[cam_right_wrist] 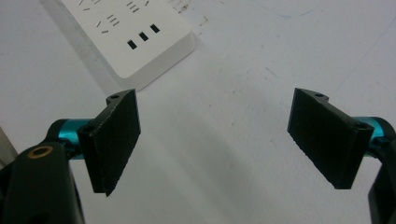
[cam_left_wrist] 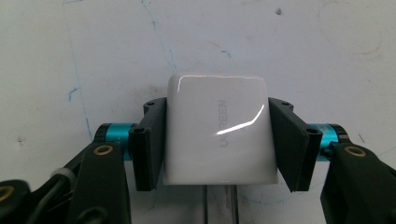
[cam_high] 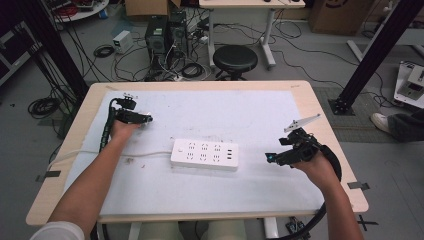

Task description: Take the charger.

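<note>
Two black ribbed pads of the left gripper [cam_left_wrist: 217, 144] clamp a glossy white charger [cam_left_wrist: 218, 130] (right gripper [cam_right_wrist: 229, 140] gapes empty).

you've got a glossy white charger [cam_left_wrist: 217, 130] clamped flat-sided between black pads, its metal prongs pointing back toward you.

Black stool [cam_high: 235, 60] and cables [cam_high: 165, 65] on grey floor [cam_high: 310, 60]
</note>
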{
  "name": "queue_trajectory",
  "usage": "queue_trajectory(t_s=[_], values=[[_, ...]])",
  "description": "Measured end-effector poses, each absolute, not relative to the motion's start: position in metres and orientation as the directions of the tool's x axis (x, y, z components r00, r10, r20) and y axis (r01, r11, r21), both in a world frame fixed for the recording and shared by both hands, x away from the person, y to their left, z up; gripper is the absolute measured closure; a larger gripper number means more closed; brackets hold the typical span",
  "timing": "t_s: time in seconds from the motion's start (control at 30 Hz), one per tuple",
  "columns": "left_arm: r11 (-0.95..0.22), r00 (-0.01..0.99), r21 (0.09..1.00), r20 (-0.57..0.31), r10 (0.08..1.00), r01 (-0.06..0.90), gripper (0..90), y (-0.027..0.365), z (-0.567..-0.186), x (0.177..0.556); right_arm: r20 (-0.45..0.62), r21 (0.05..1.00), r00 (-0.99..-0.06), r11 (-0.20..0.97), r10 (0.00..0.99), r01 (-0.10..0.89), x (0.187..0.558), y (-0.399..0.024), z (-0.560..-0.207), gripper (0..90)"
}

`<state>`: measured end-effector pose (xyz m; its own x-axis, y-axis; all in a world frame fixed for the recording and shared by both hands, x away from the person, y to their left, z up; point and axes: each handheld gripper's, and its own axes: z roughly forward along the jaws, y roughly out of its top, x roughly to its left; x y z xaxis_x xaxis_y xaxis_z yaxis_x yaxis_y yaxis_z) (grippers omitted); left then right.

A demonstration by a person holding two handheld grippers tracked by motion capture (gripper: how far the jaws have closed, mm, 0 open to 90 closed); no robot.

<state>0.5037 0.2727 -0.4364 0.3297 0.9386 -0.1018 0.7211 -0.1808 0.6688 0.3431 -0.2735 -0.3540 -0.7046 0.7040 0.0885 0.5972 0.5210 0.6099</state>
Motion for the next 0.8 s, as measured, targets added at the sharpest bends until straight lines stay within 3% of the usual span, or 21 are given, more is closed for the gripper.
queue_trajectory(t_s=[0.17,0.43,0.8], values=[[-0.184,0.322,0.668,-0.087,0.943,0.721,42.6,0.271,-0.433,0.502,0.089,0.609,-0.703,0.521,0.705,0.599,0.343,-0.273,-0.354,17.4],[-0.156,0.343,0.701,-0.133,0.930,0.696,42.7,0.274,-0.419,0.495,0.089,0.609,-0.702,0.519,0.707,0.599,0.342,-0.273,-0.354,17.5],[-0.190,0.479,0.794,-0.141,0.866,0.578,42.7,0.269,-0.388,0.469,0.082,0.623,-0.710,0.520,0.699,0.584,0.338,-0.272,-0.352,17.4]])
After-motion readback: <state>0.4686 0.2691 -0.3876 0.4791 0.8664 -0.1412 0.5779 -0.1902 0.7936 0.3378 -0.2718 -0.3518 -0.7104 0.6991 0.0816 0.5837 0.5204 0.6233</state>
